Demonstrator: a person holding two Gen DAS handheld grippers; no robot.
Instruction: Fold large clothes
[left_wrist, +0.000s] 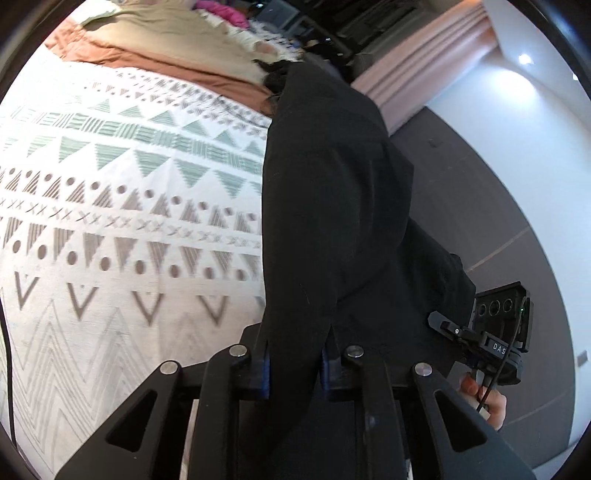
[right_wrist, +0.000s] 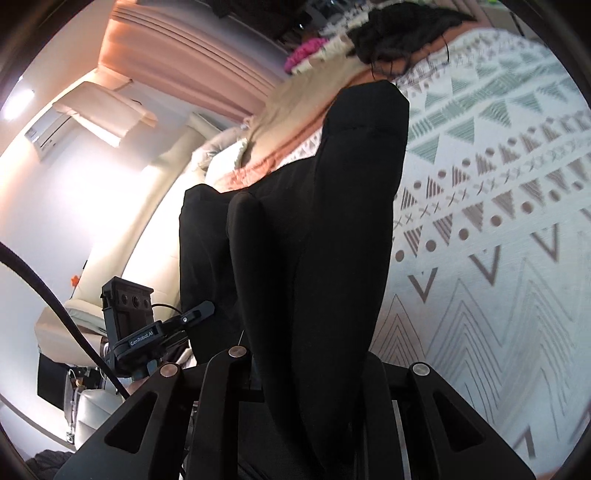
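- The right claw (left_wrist: 476, 347) carries a label reading "DAS", cut off by a cable, as seen from the left wrist view
- The left claw (right_wrist: 162, 332) bears the words "GenRobot.AI" on its body, as seen from the right wrist view
- The black garment (left_wrist: 332, 206) hangs between the two claws, lifted above the patterned bedspread (left_wrist: 122, 206)
- The left claw is closed onto an edge of the black garment, cloth pinched between its blue-padded fingers (left_wrist: 264, 373)
- The right claw is clamped on a thick fold of the same garment, which drapes over and hides its fingertips
- Beige and rust-coloured clothes (left_wrist: 155, 40) lie in a heap at the bed's far end, beside something pink (right_wrist: 304, 50)
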